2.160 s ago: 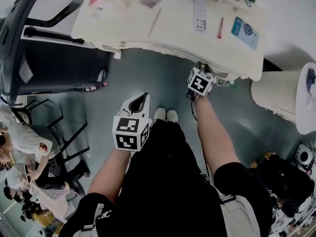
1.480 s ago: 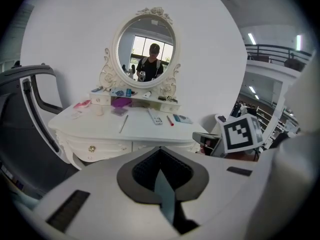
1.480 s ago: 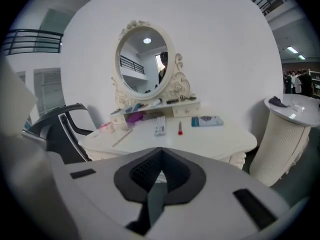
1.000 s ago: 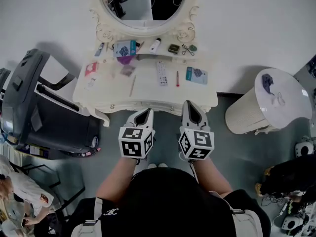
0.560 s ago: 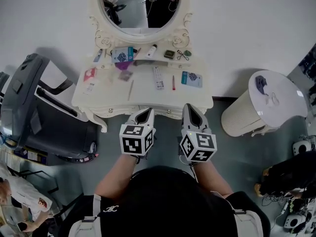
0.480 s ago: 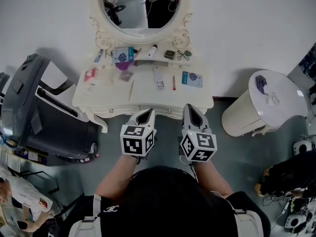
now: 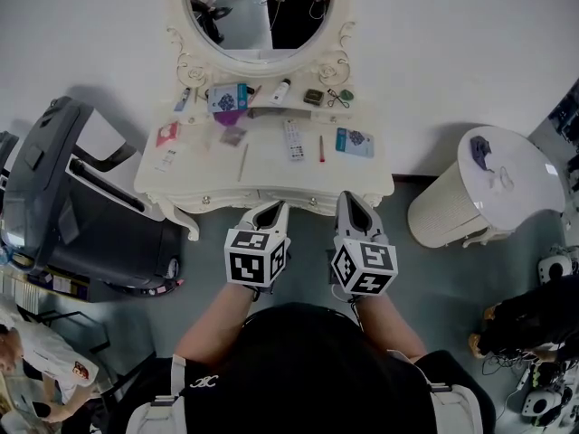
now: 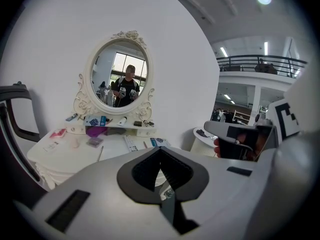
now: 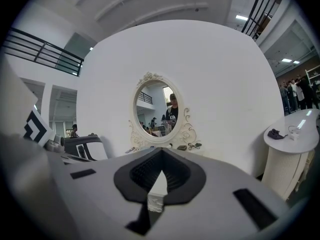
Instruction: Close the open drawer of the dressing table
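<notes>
Left gripper (image 7: pixel 273 209) and right gripper (image 7: pixel 349 200), both pressed together and empty, hover before the dressing table (image 7: pixel 268 165), its drawers (image 7: pixel 310 203) seemingly shut; only a check remains.

dressing table (image 7: pixel 262 174) front: middle stretch hidden behind left gripper (image 7: pixel 274 208) and right gripper (image 7: pixel 348 202) | small things (image 7: pixel 233 136) on its top: too small to name | mirror (image 7: pixel 258 16) above it – cut by top edge | treadmill (image 7: pixel 63 197) left of it – cut by left edge | right gripper view: most of its top hidden behind that gripper's body
</notes>
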{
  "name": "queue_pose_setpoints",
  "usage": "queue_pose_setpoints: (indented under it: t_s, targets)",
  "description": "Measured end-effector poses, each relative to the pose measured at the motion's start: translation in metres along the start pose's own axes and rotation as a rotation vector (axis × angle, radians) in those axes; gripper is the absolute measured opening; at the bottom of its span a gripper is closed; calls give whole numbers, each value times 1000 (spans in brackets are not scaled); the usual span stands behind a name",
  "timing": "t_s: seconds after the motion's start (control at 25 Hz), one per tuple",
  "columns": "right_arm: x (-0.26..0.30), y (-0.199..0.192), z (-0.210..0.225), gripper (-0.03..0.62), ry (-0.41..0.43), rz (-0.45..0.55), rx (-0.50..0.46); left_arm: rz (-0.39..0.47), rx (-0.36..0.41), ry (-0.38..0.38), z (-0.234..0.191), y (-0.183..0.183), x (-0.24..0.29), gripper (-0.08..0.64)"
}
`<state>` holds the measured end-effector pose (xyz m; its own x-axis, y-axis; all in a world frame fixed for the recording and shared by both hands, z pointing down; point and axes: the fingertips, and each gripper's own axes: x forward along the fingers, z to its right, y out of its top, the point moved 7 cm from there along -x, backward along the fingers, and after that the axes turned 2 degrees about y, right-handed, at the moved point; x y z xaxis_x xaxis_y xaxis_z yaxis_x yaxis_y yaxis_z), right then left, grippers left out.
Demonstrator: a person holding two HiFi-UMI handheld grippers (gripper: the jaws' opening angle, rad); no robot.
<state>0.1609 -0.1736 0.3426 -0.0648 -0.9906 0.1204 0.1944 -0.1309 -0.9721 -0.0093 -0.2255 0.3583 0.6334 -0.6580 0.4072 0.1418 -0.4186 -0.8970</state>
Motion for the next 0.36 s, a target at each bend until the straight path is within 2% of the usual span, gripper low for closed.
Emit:
queue_pose_setpoints:
  t_s: [0.36]
  targets:
    - [0, -4, 0, 9, 14, -14, 27, -4, 4, 5, 0, -1, 2, 7]
